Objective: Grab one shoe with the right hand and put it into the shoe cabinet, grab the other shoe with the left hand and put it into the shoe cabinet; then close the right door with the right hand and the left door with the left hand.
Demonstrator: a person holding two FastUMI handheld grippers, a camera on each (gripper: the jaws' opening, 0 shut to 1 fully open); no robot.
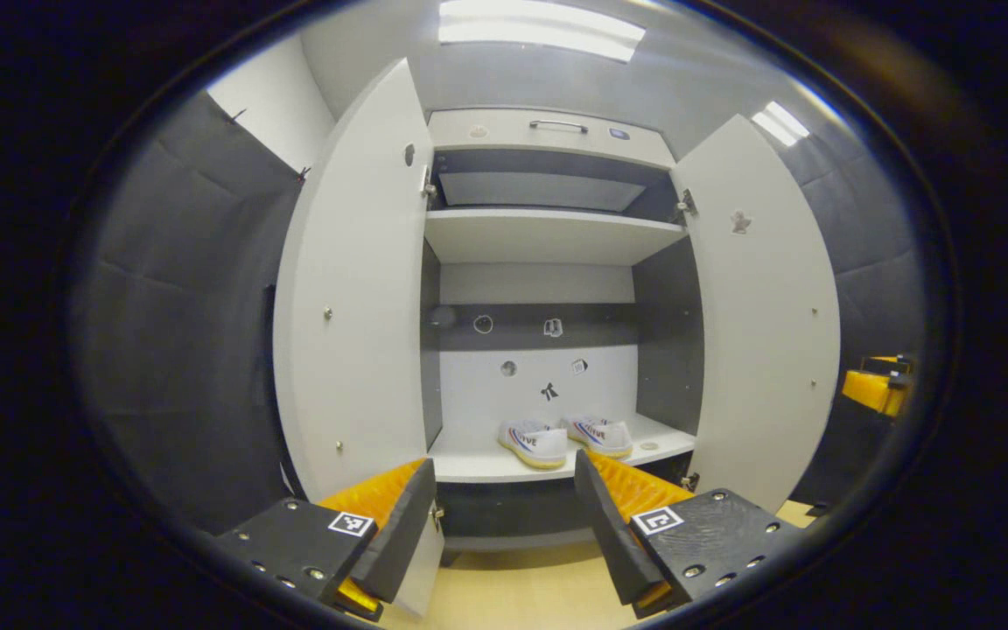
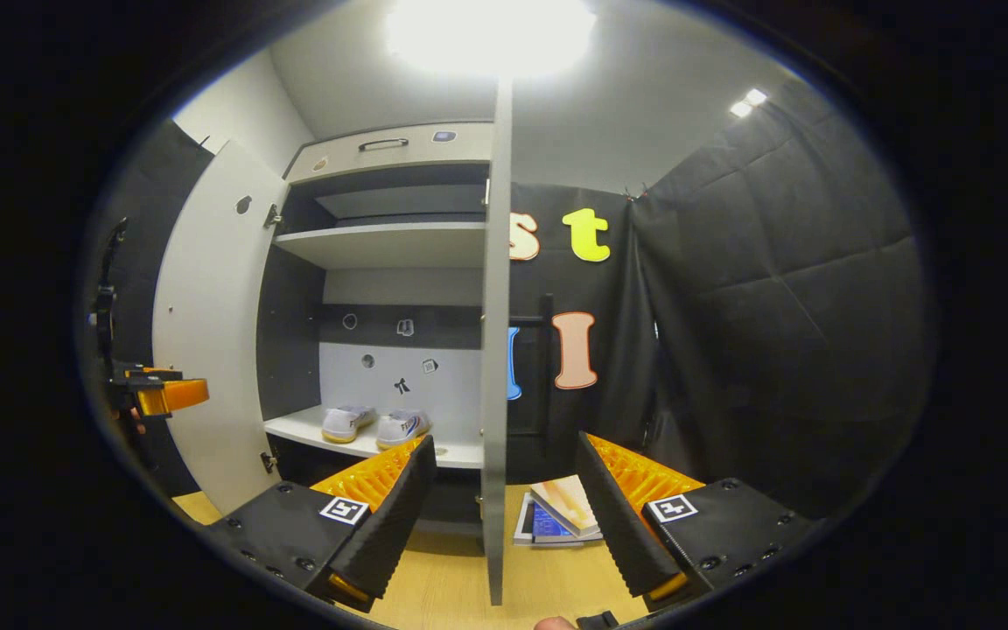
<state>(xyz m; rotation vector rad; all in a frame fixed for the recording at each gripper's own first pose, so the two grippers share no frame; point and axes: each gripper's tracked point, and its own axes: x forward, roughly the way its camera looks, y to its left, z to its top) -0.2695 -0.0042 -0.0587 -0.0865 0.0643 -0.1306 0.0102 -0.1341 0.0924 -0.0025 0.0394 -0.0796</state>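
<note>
Two white shoes with striped sides, one on the left [image 1: 535,442] and one on the right [image 1: 600,435], stand side by side on the lower shelf [image 1: 469,462] of the white shoe cabinet. Both doors, the left door [image 1: 351,306] and the right door [image 1: 766,324], stand wide. My left gripper [image 1: 504,468] is open and empty, in front of the shelf and well short of it. In the right gripper view the pair [image 2: 348,423] [image 2: 403,427] sits on the same shelf. My right gripper [image 2: 506,446] is open, and the right door's edge [image 2: 495,350] rises between its fingers, untouched.
An upper shelf [image 1: 548,236] and a top drawer with a handle [image 1: 556,127] sit above. Books [image 2: 561,516] lie on the wooden floor [image 2: 451,577] beside the cabinet. The other gripper shows at the right edge [image 1: 880,389] and at the left edge [image 2: 158,394]. Black cloth walls close both sides.
</note>
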